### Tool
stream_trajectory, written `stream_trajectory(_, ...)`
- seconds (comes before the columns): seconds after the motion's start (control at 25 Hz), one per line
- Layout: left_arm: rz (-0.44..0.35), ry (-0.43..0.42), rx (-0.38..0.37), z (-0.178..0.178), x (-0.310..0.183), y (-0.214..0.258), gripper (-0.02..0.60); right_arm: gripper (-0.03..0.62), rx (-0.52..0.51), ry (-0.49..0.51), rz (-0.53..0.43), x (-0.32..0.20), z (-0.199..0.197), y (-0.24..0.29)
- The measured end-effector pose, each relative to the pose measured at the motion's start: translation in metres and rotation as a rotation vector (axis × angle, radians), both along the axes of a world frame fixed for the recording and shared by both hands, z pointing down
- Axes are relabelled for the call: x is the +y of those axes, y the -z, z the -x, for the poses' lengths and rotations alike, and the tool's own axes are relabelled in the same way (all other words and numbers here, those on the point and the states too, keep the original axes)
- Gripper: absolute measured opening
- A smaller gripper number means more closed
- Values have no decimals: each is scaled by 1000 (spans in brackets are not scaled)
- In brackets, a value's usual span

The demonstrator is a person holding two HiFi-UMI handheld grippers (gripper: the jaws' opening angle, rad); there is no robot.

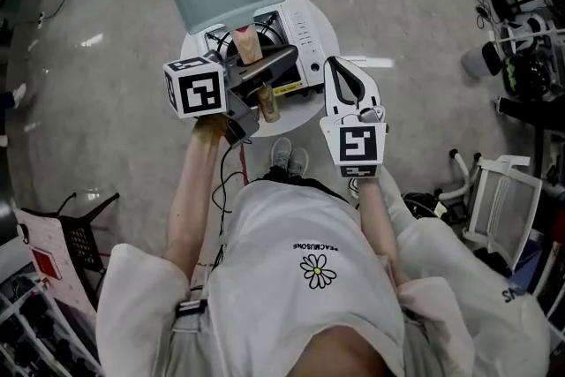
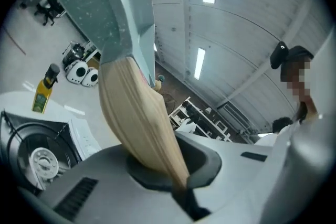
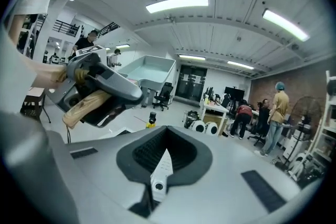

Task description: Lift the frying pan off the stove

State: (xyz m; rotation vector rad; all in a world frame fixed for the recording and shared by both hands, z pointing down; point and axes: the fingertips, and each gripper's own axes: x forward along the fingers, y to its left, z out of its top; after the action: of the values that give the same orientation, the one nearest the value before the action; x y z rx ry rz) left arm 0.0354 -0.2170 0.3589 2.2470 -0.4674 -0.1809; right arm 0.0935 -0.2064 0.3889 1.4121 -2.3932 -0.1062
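The left gripper's (image 2: 178, 186) jaws were clamped tight on the wooden handle (image 2: 139, 123) of the frying pan (image 2: 100, 2). The handle ran up and away from the pads to the pan body, which stood just beyond the jaw tips. There was one pan, square and pale blue-green, and in the head view its inside showed only its own bare surface. It hung in the air, clear of the stove (image 1: 296, 57), out past the stove's far side and above it. The one stove sat on one round white table (image 1: 328, 31), and its single burner (image 2: 39, 157) lay uncovered below and to the left of the held handle.

The right gripper's (image 3: 157, 181) jaws were pressed together with nothing between them. It was held apart from the pan, to the right of the stove in the head view. In the right gripper view the left gripper, the handle and the pan showed off to the left.
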Motion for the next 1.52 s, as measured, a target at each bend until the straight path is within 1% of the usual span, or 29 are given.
stream_trajectory(0.32,-197,6,-112,-17,24,56,-3,3,-84,-2,-150,-4,-8,58)
stream_trajectory(0.48,-265,21,-109,-34,39,79,-3,3,-99,3,-224,-3,-18,83)
stream_trajectory(0.56,-292,31,-108,-35,43,91,-3,3,-103,0,-250,-7,-18,96)
stream_trajectory(0.72,-337,54,-143,-34,51,104,-3,3,-121,-6,-280,-10,-20,112)
stream_trajectory(0.92,-372,76,-191,-35,59,113,-3,3,-139,-8,-283,-8,-27,121)
stream_trajectory(1.16,-373,74,-142,-40,66,120,-3,3,-142,-6,-292,-1,-30,124)
stream_trajectory(1.24,-380,75,-145,-40,67,121,-3,3,-141,-6,-296,0,-32,126)
stream_trajectory(1.44,-380,78,-181,-38,68,120,-3,2,-141,-6,-304,4,-34,130)
stream_trajectory(1.52,-378,74,-178,-38,66,122,-3,3,-141,-4,-306,3,-32,135)
